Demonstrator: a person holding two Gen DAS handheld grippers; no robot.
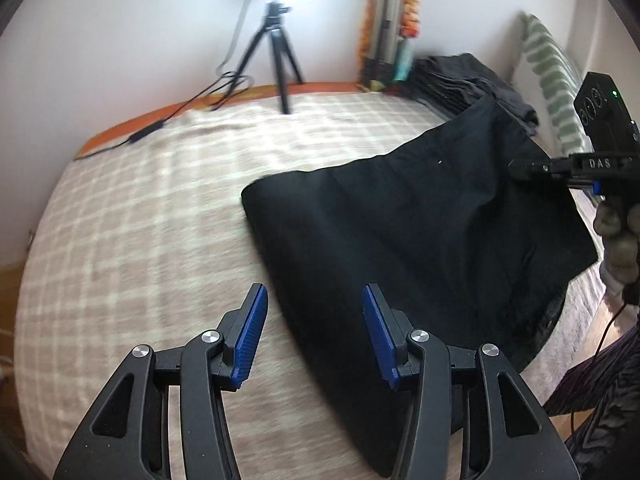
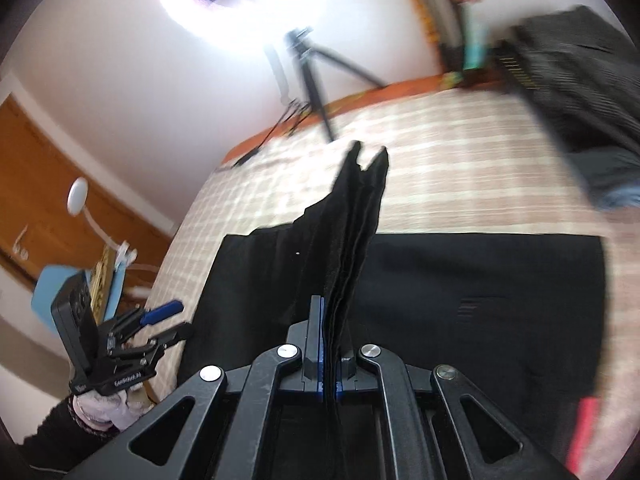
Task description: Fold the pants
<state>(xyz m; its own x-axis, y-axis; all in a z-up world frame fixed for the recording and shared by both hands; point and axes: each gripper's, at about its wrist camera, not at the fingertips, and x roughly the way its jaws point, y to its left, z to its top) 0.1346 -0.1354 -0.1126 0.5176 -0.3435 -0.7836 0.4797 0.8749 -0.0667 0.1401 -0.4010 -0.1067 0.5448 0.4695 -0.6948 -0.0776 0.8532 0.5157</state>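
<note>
Folding step: black pants [image 1: 400, 220] lie partly folded on the checked bed [image 1: 140, 200], one edge lifted, so a fold seems to be in hand.
Pants, place: spread over the right half of the bed in the left wrist view, with the folded edge toward the middle and the near corner running under the left gripper's right finger.
Right gripper [image 2: 329, 344]: fingers pressed together on a bunched edge of the pants, which stands up in pleats from the pads and ends in two limp points.
Left gripper [image 1: 314, 328]: fingers apart, nothing between them, hanging over the bed just at the left edge of the pants.
Cloth, handling: soft, thin and light by the look of it; it sags and creases where lifted, so it will drape rather than hold a shape. It is not fragile, though smooth cloth may slide on the blanket.
Hold, where: best at an edge or corner with all layers pinched together; the near left corner looks the likely spot for the free fingers.
Risk: a one-sided lift could drag the lower layers askew.
Other things: a tripod [image 1: 276, 52] with a bright light stands at the far side, and a pile of dark clothes [image 1: 472, 80] lies far right.
</note>
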